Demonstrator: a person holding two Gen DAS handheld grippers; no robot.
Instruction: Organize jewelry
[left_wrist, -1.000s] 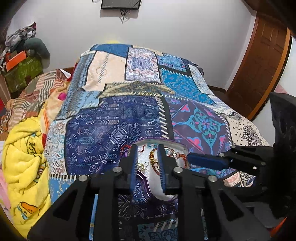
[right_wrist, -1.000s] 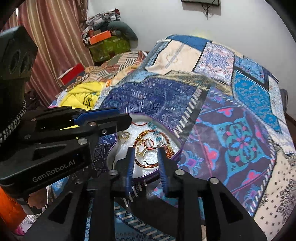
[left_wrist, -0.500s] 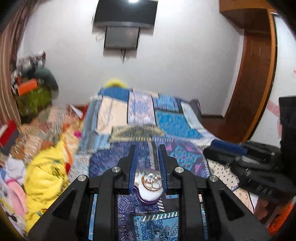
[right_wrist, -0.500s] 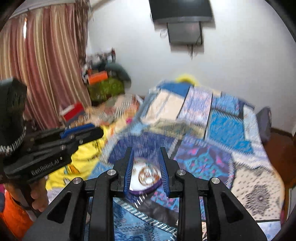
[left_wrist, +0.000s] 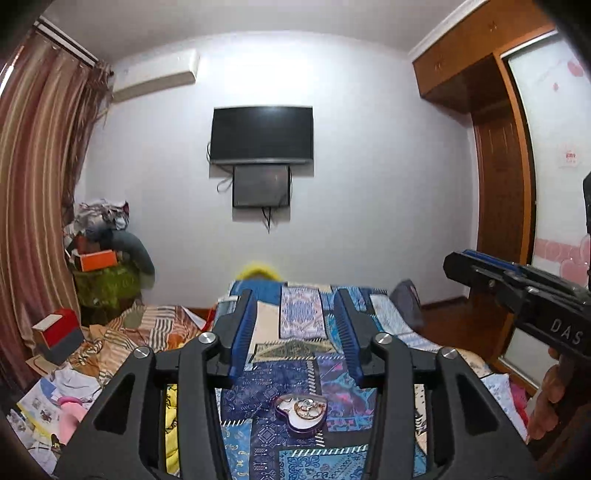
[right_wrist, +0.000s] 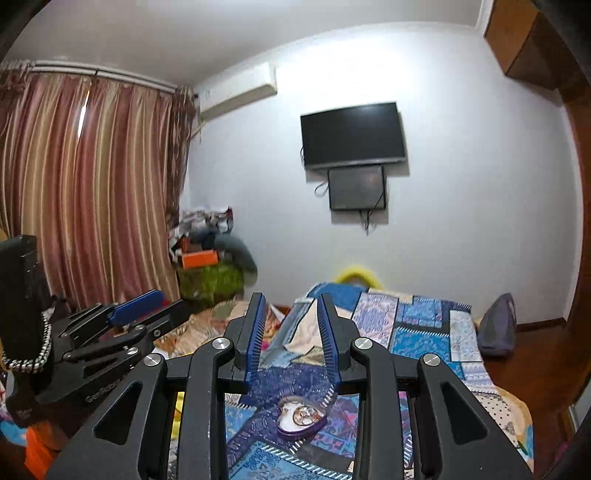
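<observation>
A purple heart-shaped box (left_wrist: 301, 412) with a white lining lies on the patchwork bedspread (left_wrist: 295, 325), with gold rings and bangles (left_wrist: 306, 406) inside it. In the right wrist view the same heart-shaped box (right_wrist: 301, 417) sits low between the arms. My left gripper (left_wrist: 294, 306) is raised well above and behind the box, open and empty. My right gripper (right_wrist: 290, 306) is likewise high, open and empty. Each gripper shows at the edge of the other's view: the right gripper (left_wrist: 480, 266), held by a hand (left_wrist: 550, 398), and the left gripper (right_wrist: 147, 306).
A TV (left_wrist: 262, 134) hangs on the far wall. Striped curtains (right_wrist: 85, 184) cover the left side. Piled clothes and boxes (left_wrist: 103, 266) crowd the left corner. A yellow blanket (left_wrist: 170, 413) lies beside the bedspread. A wooden wardrobe (left_wrist: 498, 166) stands at the right.
Both grippers have pulled up and back from the box, which now looks small and far. Both sets of jaws have spread wider. The view tilted up to the wall.
</observation>
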